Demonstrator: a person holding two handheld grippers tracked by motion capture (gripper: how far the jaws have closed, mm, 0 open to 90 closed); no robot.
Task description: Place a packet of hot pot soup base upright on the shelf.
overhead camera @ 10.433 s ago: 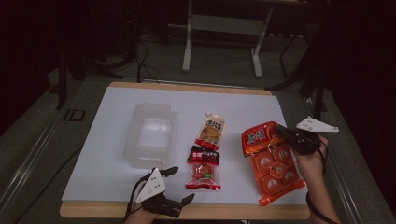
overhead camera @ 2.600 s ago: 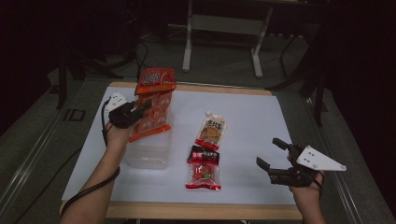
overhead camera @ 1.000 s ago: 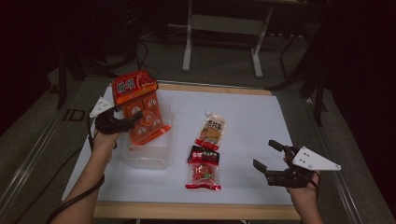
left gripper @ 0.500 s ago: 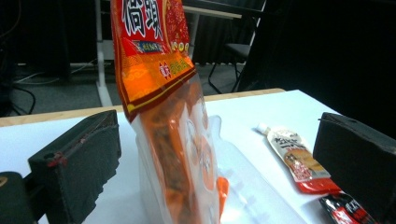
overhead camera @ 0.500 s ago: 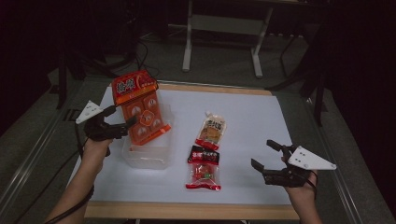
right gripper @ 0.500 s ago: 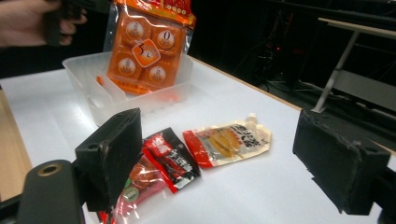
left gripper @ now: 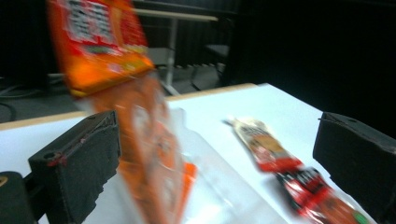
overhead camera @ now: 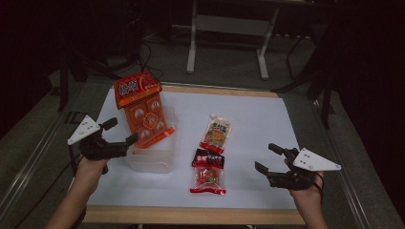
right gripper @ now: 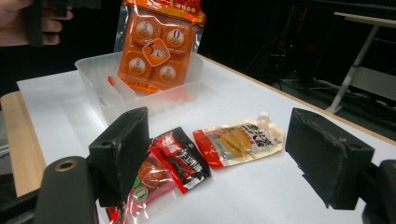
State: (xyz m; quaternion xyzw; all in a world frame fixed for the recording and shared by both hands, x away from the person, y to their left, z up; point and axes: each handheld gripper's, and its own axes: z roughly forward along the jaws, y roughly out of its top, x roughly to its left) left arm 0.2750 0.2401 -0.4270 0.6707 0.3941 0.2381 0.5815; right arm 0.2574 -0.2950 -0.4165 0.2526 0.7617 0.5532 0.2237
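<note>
Orange snack pack (overhead camera: 143,112): stands tilted in clear tub (overhead camera: 152,160) near the tabletop's left edge; could tip out, being top-heavy. Left gripper (overhead camera: 119,135): jaws just opened wide, pack loose between them. Two pouches (overhead camera: 215,134) (overhead camera: 208,172) mid-table. Right gripper (overhead camera: 268,160): wide, empty, near the front right corner, with free room around it.

- A pale yellow spouted sauce pouch (overhead camera: 217,133) with a red bottom edge lies flat mid-table.
- A red and black snack packet (overhead camera: 208,171) lies just below it, nearly touching.
- Both rest on a white table top (overhead camera: 258,124) with a wooden edge.
</note>
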